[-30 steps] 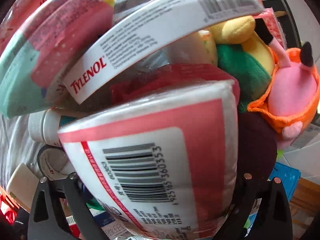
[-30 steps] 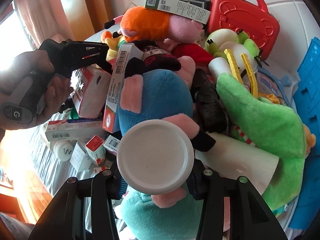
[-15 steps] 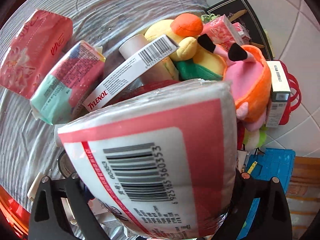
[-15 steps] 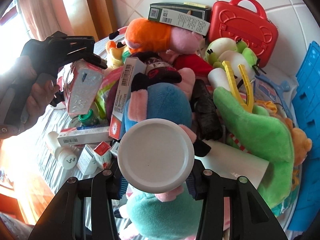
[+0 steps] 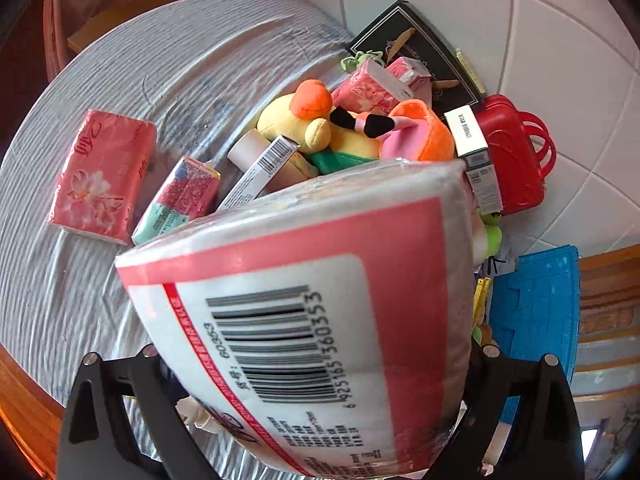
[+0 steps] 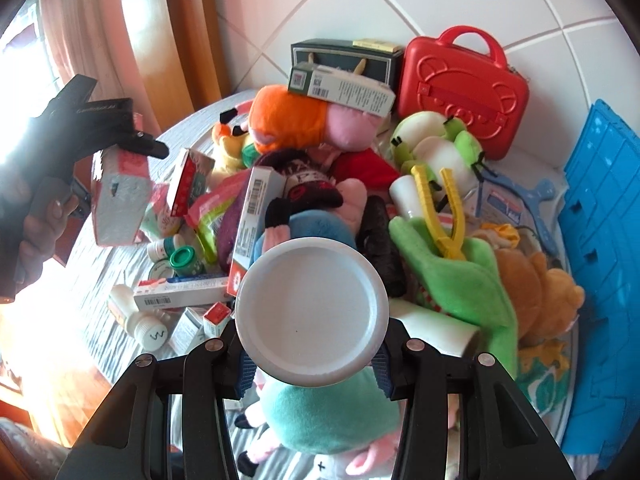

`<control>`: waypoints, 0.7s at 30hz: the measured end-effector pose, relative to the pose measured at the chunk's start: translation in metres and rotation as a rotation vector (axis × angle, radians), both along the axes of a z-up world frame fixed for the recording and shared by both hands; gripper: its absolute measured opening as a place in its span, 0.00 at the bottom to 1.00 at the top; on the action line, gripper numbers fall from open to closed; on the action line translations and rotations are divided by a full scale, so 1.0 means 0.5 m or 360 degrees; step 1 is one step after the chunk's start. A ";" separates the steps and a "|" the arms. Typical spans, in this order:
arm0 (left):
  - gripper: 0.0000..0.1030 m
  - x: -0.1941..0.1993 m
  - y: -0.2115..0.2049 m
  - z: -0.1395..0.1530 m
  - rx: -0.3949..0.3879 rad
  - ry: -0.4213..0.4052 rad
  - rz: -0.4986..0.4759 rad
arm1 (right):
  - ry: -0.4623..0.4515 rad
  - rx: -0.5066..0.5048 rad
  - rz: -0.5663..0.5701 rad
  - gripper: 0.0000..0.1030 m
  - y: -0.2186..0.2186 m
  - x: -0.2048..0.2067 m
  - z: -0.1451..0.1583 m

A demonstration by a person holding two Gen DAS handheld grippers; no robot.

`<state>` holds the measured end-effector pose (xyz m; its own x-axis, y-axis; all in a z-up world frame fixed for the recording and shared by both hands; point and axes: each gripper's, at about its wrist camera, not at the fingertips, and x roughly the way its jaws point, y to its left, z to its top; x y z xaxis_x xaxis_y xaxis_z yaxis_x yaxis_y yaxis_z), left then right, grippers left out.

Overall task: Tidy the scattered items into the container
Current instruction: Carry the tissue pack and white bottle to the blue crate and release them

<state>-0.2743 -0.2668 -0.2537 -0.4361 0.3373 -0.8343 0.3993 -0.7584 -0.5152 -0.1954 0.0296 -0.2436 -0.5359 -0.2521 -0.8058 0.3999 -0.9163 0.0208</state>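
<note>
Across the table [image 5: 120, 80] nearly everything waits: plush toys [image 6: 460, 280], boxes and bottles heaped by its far edge, the blue container [image 6: 600, 220] at its right edge showing nothing inside. Left gripper [image 5: 316, 360] is clamped on a tissue pack [image 5: 320, 300], raised; right gripper [image 6: 312, 364] grips a white-lidded jar [image 6: 312, 312] over the pile.
</note>
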 end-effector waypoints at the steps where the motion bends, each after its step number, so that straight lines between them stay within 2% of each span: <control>1: 0.94 0.000 -0.001 0.010 -0.0016 0.0021 -0.0014 | 0.0012 0.0002 -0.0008 0.44 0.002 0.004 0.009; 12: 0.94 0.035 0.046 0.109 -0.0132 0.0181 -0.0153 | 0.0107 -0.0031 -0.0073 0.44 0.055 0.031 0.107; 21: 0.94 0.060 0.158 0.258 -0.0327 0.0398 -0.0225 | 0.0206 -0.0113 -0.0070 0.44 0.136 0.040 0.201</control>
